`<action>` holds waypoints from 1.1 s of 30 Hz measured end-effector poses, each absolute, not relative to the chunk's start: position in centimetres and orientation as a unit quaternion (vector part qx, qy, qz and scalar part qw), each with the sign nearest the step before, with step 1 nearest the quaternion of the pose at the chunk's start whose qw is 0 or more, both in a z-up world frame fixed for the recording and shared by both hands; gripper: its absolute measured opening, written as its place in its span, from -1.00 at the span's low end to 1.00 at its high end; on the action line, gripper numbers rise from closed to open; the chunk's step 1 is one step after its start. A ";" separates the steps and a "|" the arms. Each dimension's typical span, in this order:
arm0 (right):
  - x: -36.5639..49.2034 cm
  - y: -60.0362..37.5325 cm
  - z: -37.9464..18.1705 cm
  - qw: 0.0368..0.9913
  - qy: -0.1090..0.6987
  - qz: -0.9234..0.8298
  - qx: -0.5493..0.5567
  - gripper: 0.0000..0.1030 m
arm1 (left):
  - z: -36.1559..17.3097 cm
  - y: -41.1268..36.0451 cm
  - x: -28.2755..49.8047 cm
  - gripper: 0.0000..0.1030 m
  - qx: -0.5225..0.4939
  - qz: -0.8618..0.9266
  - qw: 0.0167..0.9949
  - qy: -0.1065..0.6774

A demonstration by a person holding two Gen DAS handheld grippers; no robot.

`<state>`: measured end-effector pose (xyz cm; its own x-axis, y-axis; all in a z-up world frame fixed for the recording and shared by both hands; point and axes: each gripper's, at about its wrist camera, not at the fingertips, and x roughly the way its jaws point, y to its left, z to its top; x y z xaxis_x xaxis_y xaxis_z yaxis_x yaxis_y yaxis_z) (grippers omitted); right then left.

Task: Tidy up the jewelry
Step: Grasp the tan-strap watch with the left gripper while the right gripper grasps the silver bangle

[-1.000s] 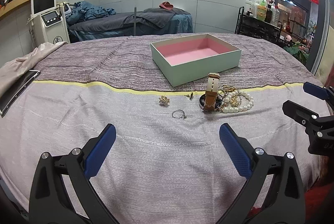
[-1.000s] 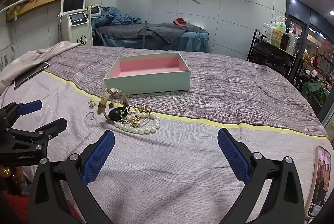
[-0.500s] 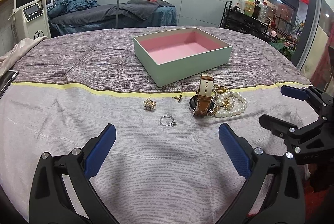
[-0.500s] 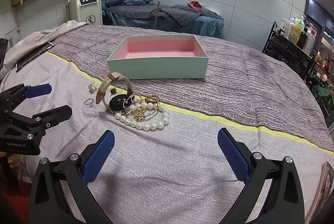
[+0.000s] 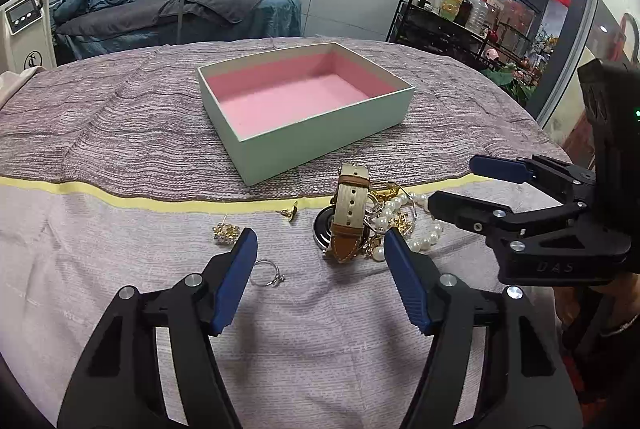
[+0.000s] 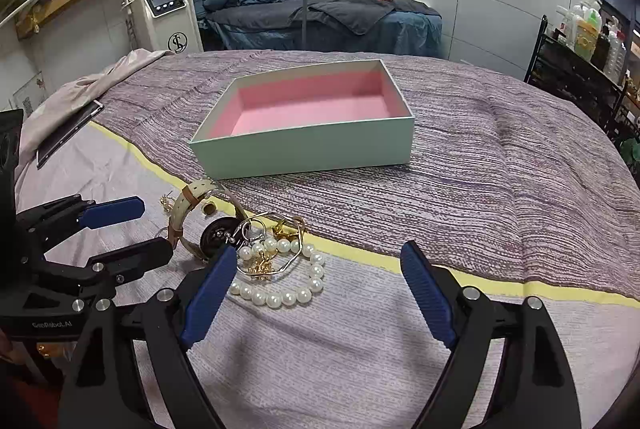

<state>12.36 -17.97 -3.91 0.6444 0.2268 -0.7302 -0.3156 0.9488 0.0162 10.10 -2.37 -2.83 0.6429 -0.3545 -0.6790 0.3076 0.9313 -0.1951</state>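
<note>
Hovering over a bedspread [image 5: 120,133] strewn with jewelry, two hand-held grippers close in on the pile. The left gripper [image 5: 320,249], its jaws just narrowed to a middling gap and holding nothing, points down at a silver ring [image 5: 267,272] lying just inside its left finger. A tan-strapped watch [image 5: 349,217] stands between and a little beyond the blue pads, nearer the right one, and a gold cluster earring [image 5: 226,230] rests just past the left fingertip. The right gripper [image 6: 318,257], jaws also just drawn in yet still wide apart and empty, frames a pearl bracelet [image 6: 280,295] beside its left pad, tangled with gold pieces [image 6: 264,261]. Ahead of both tools sits the open pale-green box [image 5: 320,137] with pink lining, nothing in it.
</note>
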 end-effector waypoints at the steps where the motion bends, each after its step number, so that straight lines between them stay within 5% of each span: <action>1: 12.6 -17.8 -4.1 0.903 0.398 0.151 -0.057 0.32 | -2.9 -2.5 10.4 0.23 -0.029 -0.184 0.905 0.383; 11: 14.9 -17.1 -5.5 0.886 0.431 0.162 -0.065 -0.40 | -3.3 -4.0 12.7 0.00 -0.009 -0.195 0.896 0.399; 16: 15.5 -16.5 -5.6 0.883 0.431 0.173 -0.068 -0.58 | -3.4 -4.4 13.3 -0.01 -0.007 -0.201 0.894 0.401; 21: 15.6 -16.0 -5.8 0.879 0.432 0.188 -0.075 -0.88 | -3.6 -4.6 13.6 -0.53 -0.001 -0.202 0.896 0.396; 23: 15.5 -15.9 -5.9 0.879 0.430 0.188 -0.080 -0.88 | -3.6 -4.8 13.5 -0.66 0.008 -0.205 0.896 0.393; 33: 14.7 -17.7 -4.4 0.888 0.414 0.191 -0.053 -0.99 | -3.2 -4.3 12.8 -0.67 0.014 -0.202 0.900 0.386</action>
